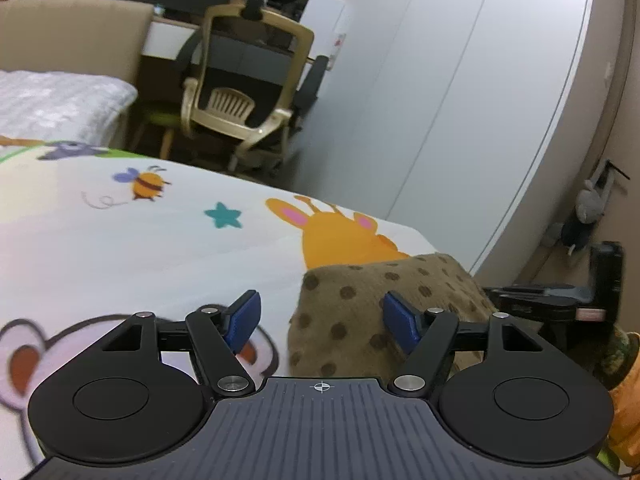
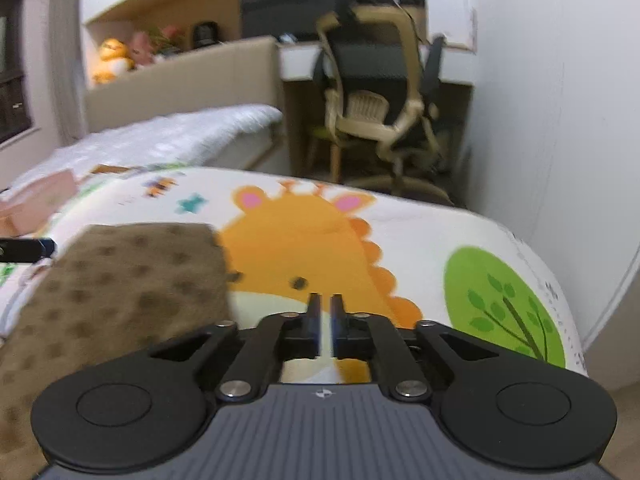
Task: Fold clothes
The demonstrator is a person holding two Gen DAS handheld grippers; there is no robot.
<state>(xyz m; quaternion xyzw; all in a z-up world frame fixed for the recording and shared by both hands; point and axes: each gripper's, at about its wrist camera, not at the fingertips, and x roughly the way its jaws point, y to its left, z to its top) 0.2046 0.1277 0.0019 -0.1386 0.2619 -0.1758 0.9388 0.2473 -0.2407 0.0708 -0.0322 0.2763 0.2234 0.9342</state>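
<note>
The left claw [image 1: 322, 322] stands wide apart. Nothing is between its blue pads [image 1: 244, 322]; the right pad shows in front of the cloth [image 1: 380, 304], but I cannot tell if it touches it. The right claw [image 2: 326, 324] is almost together, with a thin gap between the fingers, and it holds nothing; through the gap only the printed sheet [image 2: 400, 224] is seen.

The cloth is a brown piece with dark dots. It lies on the bed, just behind the left claw and to the left of the right claw, near the bed's corner. It covers part of the orange giraffe [image 2: 304, 240] print. In both views its far edge looks straight and its shape compact, so I judge that at least one fold is already made. Since neither claw holds it, the piece seems released. How many folds it has I cannot tell, because its near part is hidden under the claws. What is left may be another fold, or smoothing.

Farther back, beyond the bed, a beige office chair [image 1: 244, 92] stands at a desk [image 2: 304, 60], and a second bed with a white cover [image 1: 60, 104] is at the left.
</note>
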